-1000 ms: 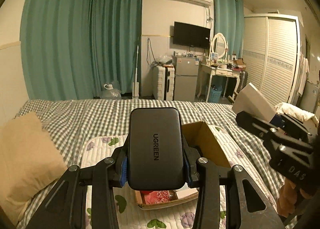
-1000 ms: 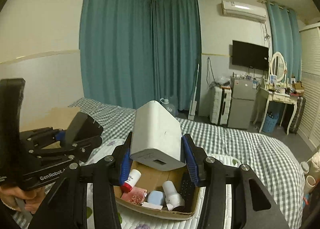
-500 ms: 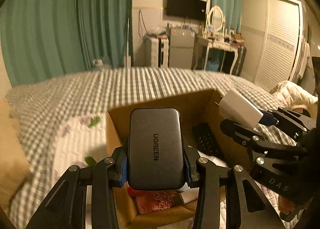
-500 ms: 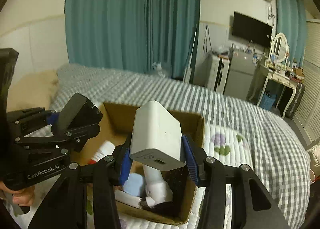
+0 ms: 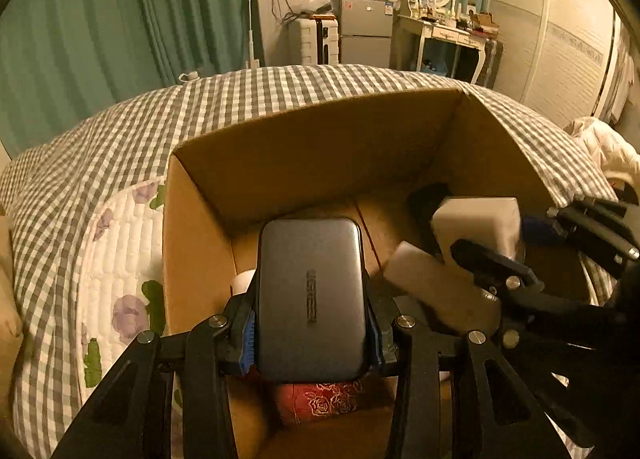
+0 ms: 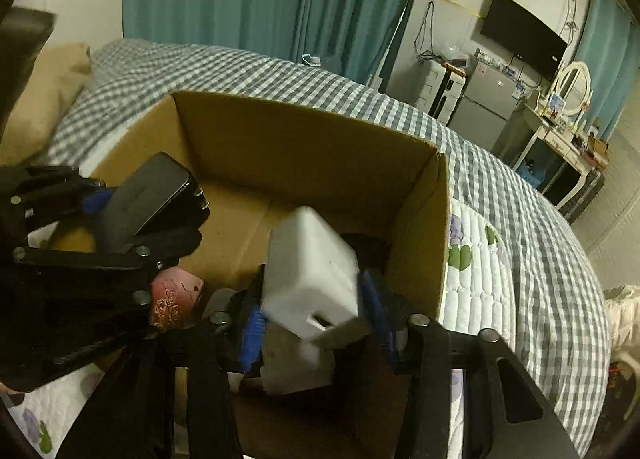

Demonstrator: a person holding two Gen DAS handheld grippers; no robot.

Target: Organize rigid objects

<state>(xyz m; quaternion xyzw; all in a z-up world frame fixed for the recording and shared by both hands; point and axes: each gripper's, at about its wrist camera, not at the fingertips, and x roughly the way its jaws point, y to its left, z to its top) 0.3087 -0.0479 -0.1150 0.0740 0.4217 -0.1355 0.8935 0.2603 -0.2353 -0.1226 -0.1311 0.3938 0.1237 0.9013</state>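
An open cardboard box (image 5: 304, 147) sits on the bed; it also shows in the right wrist view (image 6: 304, 147). My left gripper (image 5: 310, 329) is shut on a dark grey UGREEN power bank (image 5: 310, 295), held low inside the box; both show at the left of the right wrist view (image 6: 156, 195). My right gripper (image 6: 312, 311) holds a white power bank (image 6: 312, 271) tilted inside the box, with a small gap to the right finger; it shows in the left wrist view (image 5: 476, 223). A red rose-patterned tin (image 5: 320, 399) and white items lie in the box.
The box rests on a white floral quilted mat (image 5: 120, 243) over a grey checked bedspread (image 5: 100, 131). A tan pillow (image 6: 44, 91) lies at the left. A dresser, fridge and wardrobe stand beyond the bed.
Both grippers have dropped from above the bed down into the box with their power banks. The white power bank now sits tilted and looser between the right fingers.
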